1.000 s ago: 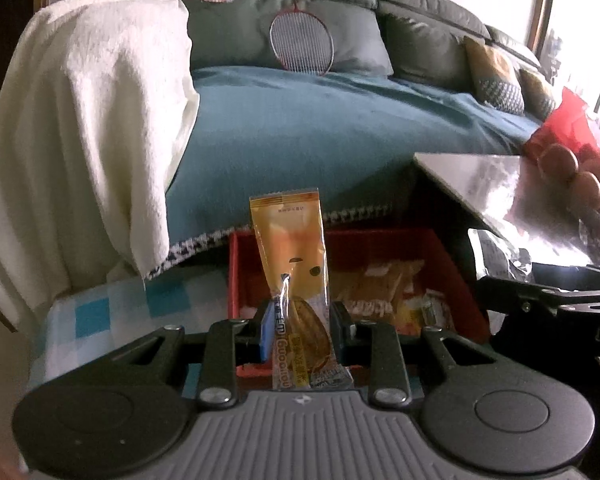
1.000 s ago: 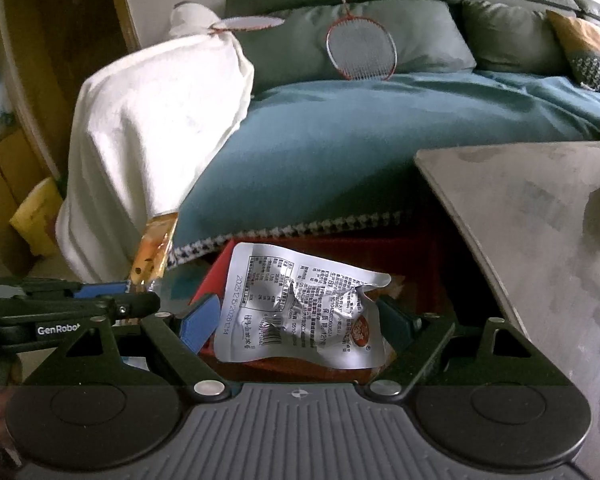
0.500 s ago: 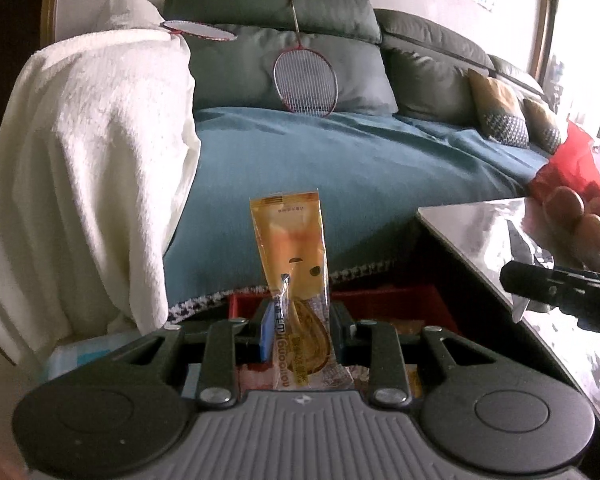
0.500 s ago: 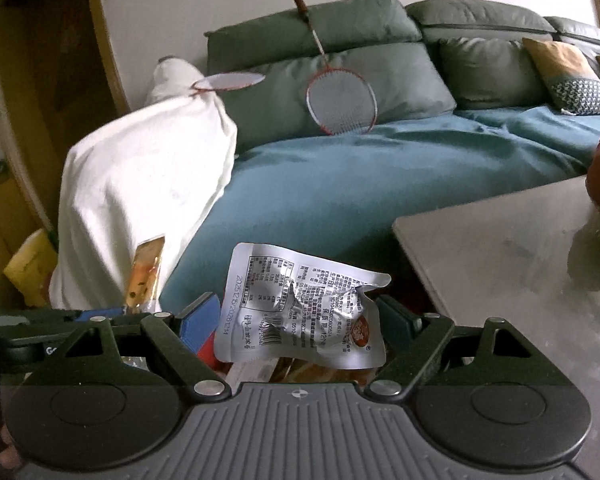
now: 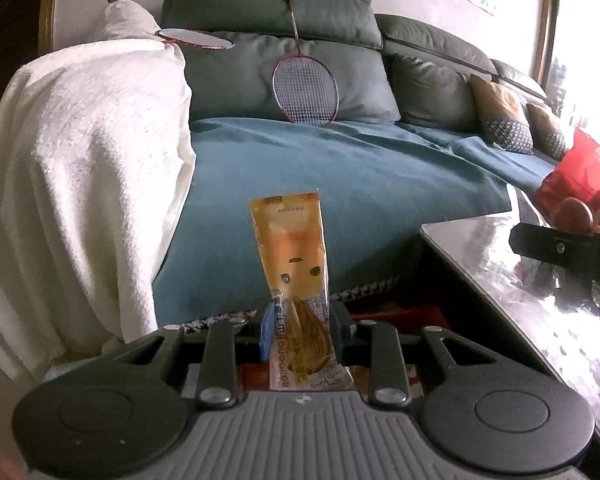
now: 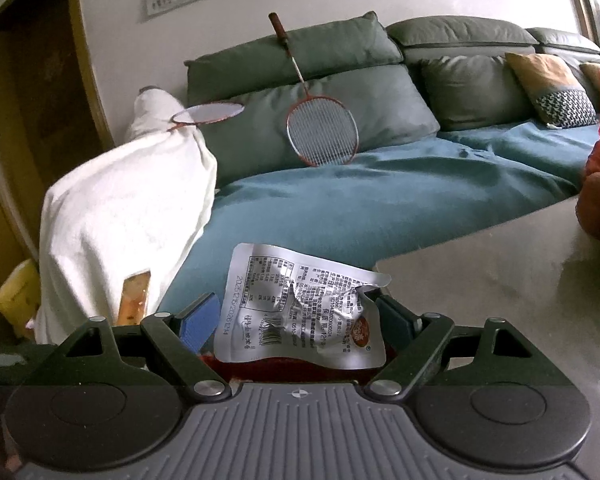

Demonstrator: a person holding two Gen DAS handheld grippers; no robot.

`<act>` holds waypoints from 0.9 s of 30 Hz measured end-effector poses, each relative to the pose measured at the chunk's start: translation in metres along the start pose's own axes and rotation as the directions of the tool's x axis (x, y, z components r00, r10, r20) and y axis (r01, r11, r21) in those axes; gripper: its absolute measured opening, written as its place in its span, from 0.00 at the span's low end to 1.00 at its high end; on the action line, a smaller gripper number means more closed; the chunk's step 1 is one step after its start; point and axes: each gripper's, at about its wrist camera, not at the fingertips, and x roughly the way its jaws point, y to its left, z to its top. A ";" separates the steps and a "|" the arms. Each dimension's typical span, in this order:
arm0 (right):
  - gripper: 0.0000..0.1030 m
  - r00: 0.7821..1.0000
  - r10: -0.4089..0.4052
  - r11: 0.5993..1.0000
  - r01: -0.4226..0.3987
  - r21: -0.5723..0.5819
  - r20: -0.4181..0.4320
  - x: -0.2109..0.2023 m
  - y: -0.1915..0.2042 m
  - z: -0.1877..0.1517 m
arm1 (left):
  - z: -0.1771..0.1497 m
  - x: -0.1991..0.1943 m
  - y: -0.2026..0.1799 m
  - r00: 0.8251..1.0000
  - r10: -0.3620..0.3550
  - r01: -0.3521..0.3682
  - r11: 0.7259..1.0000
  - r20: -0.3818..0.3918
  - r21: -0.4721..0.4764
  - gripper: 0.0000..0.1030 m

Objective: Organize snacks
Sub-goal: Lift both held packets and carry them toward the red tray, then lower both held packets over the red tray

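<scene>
My left gripper (image 5: 300, 326) is shut on an orange snack packet (image 5: 290, 248) that stands upright between its fingers, in front of the sofa. My right gripper (image 6: 296, 320) is shut on a crumpled silver snack pouch (image 6: 296, 304) with printed text, held beside the corner of the grey table (image 6: 500, 280). The orange packet also shows in the right wrist view (image 6: 134, 298) at the lower left. A strip of the red snack box (image 5: 396, 314) shows behind my left fingers, and a bit of it under the silver pouch in the right wrist view (image 6: 284, 364).
A sofa with a teal cover (image 5: 340, 176), green cushions and two badminton rackets (image 5: 304, 88) fills the back. A white towel (image 5: 80, 184) drapes at the left. The glossy table (image 5: 520, 280) at the right carries a red bag (image 5: 576, 180) with round brown items.
Both grippers have risen with their packets. The red box, fully visible a second ago, has dropped almost out of view. The right gripper has moved over toward the table.
</scene>
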 end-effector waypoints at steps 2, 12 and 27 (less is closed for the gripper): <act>0.86 1.000 -0.001 1.000 0.001 -0.005 -0.005 0.006 0.001 0.003 | 0.002 0.006 -0.001 1.000 0.001 -0.001 1.000 -0.002 0.001 0.22; 0.86 0.998 -0.008 0.999 0.006 -0.033 -0.063 0.034 0.006 0.004 | 0.002 0.035 -0.012 0.999 0.009 -0.008 1.000 -0.043 0.025 0.22; 0.86 0.984 -0.034 0.997 0.021 -0.074 -0.177 0.072 0.008 -0.012 | -0.009 0.075 -0.020 0.991 0.021 -0.015 0.999 -0.136 0.049 0.23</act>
